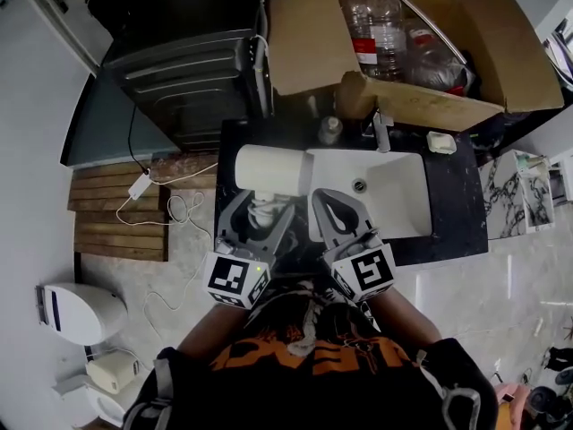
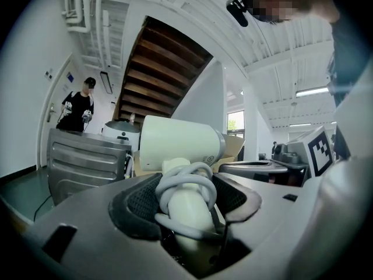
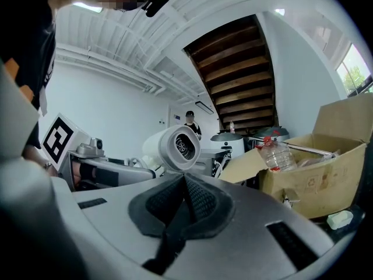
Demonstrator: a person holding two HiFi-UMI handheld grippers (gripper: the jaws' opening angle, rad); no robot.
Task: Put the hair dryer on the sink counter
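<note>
A white hair dryer point(image 1: 273, 168) with its cord wound round the handle hangs over the left end of the black sink counter point(image 1: 448, 204), barrel lying across. My left gripper point(image 1: 260, 206) is shut on the handle point(image 2: 187, 206), with the barrel point(image 2: 180, 142) just beyond the jaws. The dryer is above the counter; whether it touches I cannot tell. My right gripper point(image 1: 336, 206) is beside it over the white basin point(image 1: 398, 191), shut with nothing between its pads point(image 3: 195, 200). From the right gripper view the dryer's round end point(image 3: 178, 147) shows to the left.
A faucet point(image 1: 382, 131), a soap bar point(image 1: 440, 141) and a small bottle point(image 1: 329, 130) stand along the counter's back. Behind them is a cardboard box point(image 1: 309, 43) of plastic bottles. A dark appliance point(image 1: 192, 79), wooden slats point(image 1: 121, 213), a white cable point(image 1: 179, 209) and a toilet point(image 1: 81, 312) lie left.
</note>
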